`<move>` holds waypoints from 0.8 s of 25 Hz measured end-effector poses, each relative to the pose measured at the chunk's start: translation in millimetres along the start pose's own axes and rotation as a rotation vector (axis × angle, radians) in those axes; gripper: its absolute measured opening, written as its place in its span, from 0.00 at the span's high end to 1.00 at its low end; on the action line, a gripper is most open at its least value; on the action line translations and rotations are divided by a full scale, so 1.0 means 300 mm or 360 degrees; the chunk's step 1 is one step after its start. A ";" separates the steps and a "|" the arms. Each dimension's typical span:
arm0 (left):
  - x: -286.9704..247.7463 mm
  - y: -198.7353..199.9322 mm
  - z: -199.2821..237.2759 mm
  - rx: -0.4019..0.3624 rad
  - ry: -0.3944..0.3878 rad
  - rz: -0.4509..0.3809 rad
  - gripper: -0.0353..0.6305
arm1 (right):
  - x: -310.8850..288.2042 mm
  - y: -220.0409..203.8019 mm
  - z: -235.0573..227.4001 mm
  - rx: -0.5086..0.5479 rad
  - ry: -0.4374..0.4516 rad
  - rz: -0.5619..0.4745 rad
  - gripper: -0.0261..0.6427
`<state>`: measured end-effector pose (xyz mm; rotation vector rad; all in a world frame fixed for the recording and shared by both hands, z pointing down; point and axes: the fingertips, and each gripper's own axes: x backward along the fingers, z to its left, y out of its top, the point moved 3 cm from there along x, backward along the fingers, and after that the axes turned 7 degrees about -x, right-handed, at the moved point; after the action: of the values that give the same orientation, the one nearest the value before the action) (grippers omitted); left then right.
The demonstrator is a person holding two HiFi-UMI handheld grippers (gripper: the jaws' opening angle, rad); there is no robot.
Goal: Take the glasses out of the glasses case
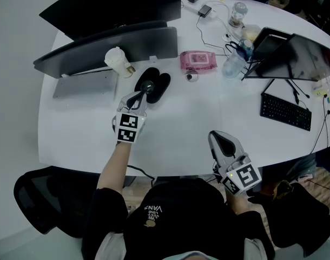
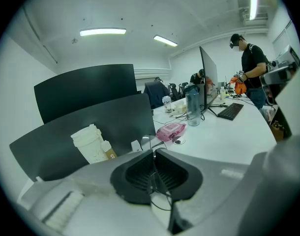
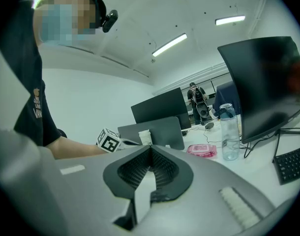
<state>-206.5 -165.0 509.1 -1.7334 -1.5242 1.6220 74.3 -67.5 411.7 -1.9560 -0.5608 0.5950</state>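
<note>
Currently the left gripper (image 1: pixel 141 96) is reaching out over the white round table (image 1: pixel 181 140), and its 2 jaws are clenching together on the thin wire-framed glasses (image 1: pixel 147 85). In the left gripper view, the gripper (image 2: pixel 153 154) is pinching a fine dark wire of the frame between its ribbed pads, with a clear lens (image 2: pixel 145 141) peeking out just beyond the tips. The glasses are hanging right over the black oval glasses case (image 1: pixel 164 83), which is lying open on the table in front of 2 dark monitors; whether they are touching it is unclear. The right gripper (image 1: pixel 216 137) is hovering at the near table edge, well apart from the case, its jaws (image 3: pixel 150 151) meeting at the tips and grasping nothing. A pink pack of wipes (image 1: pixel 198 60) and a white plastic cup (image 1: pixel 117 60) are sitting on either side of the case.
</note>
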 end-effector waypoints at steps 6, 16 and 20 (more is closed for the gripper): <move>0.074 0.025 -0.045 0.0038 0.0045 -0.0039 0.92 | 0.041 0.003 0.011 0.0018 0.0053 -0.0007 0.96; 0.195 0.043 -0.142 0.0083 0.0094 -0.0087 0.92 | 0.114 0.005 0.032 0.0053 0.0122 -0.0010 0.96; 0.242 0.050 -0.179 0.0095 0.0116 -0.0098 0.92 | 0.148 0.004 0.037 0.0060 0.0144 -0.0013 0.96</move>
<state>-168.9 -88.4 475.9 -1.6783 -1.4658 1.5416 102.0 -33.4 398.8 -1.9342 -0.4972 0.5056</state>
